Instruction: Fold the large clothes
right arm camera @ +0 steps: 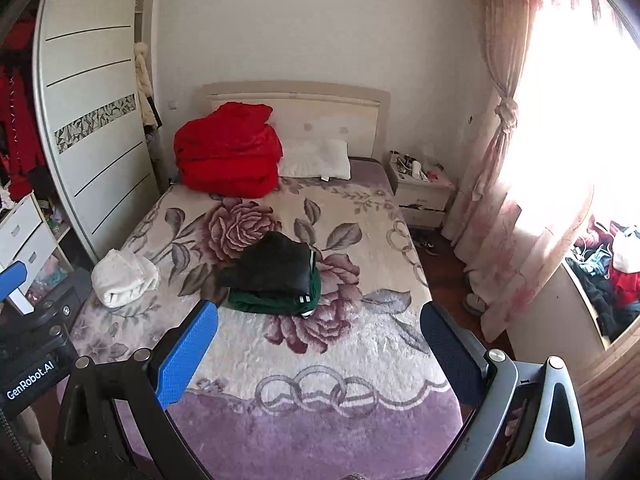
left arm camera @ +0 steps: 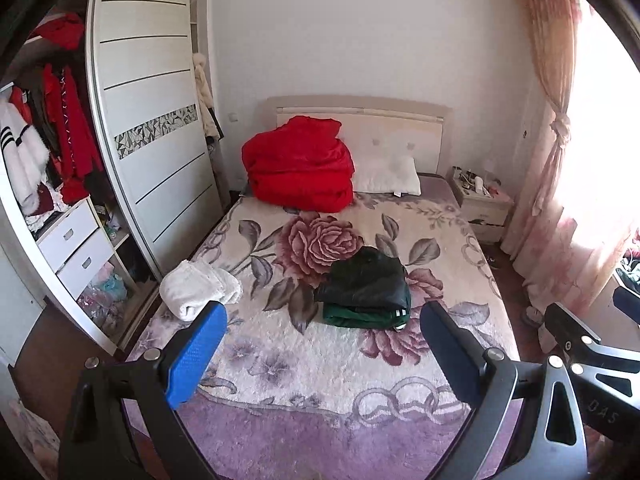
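"GenRobot.AI" is printed on the left gripper [right arm camera: 12, 280]; "DAS" marks the right gripper [left arm camera: 618, 300].

A red quilt [left arm camera: 298, 166] and white pillow [left arm camera: 388, 174] lie at the far end of the bed [left arm camera: 320, 360]. A wardrobe [left arm camera: 152, 120] stands left; a nightstand [left arm camera: 482, 204] and pink curtain [left arm camera: 556, 140] stand right.

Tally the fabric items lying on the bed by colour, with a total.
Red: 1, the red bedding pile at the headboard
White: 2, the pillow and the rolled white garment
Black: 1, the black garment on top of the stack
Green: 1, the green garment beneath it
Total: 5
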`<state>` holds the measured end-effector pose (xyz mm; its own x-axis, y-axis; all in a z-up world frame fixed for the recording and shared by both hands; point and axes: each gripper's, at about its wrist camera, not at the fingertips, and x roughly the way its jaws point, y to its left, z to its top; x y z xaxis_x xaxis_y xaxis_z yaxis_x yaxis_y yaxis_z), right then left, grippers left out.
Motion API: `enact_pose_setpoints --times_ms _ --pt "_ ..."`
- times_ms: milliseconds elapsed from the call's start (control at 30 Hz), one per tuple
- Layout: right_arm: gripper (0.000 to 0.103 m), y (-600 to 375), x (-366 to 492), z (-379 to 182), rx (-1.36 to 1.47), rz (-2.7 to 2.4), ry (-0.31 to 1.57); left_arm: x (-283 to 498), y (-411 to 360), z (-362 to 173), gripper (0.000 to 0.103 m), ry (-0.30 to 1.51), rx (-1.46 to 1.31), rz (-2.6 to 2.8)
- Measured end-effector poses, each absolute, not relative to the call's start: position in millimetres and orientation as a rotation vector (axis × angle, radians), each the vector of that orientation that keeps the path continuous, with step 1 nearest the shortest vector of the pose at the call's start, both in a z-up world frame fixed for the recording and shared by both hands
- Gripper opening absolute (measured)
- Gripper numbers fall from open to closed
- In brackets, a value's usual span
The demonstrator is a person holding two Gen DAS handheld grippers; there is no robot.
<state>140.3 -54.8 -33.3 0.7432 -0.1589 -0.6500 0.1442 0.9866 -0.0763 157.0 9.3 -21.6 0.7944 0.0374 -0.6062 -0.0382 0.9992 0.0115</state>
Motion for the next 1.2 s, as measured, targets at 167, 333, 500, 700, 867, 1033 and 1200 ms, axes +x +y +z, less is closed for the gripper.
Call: enact_pose_setpoints --times_ms 167,333,500,700,867,1033,1200 --pt "0.103 -52.7 136.0 -30.5 -0.027 -0.151 0.713 149.0 10.9 -19.8 0.101 0.632 0.002 0.047" --pt "0.103 -55.6 135.2 -29.1 -0.023 -0.15 0.709 145.2 12.9 -17.6 0.102 0.621 0.003 0.05" --pt "0.103 -55.1 132.8 -27.9 -0.024 -0.15 0.705 142.4 13.2 -13.8 0.102 0.616 0.005 0.058" --pt "0.103 -56.6 127.3 -25.2 -0.018 -0.155 0.692 139.0 14.6 -9.3 0.102 0.61 0.012 0.06" --pt "0.103 -58.7 122.8 -24.2 -0.01 -0.157 0.692 139.1 14.3 -9.0 0.102 0.608 0.014 0.057" --pt "0.103 -60.2 119.8 -23.2 -0.006 -0.161 0.693 137.8 14.2 -8.6 0.102 0.606 0.013 0.059" --pt "0.103 -62.4 116.7 -23.4 -0.001 -0.162 0.694 135.2 15.3 -5.1 0.102 0.603 0.011 0.055"
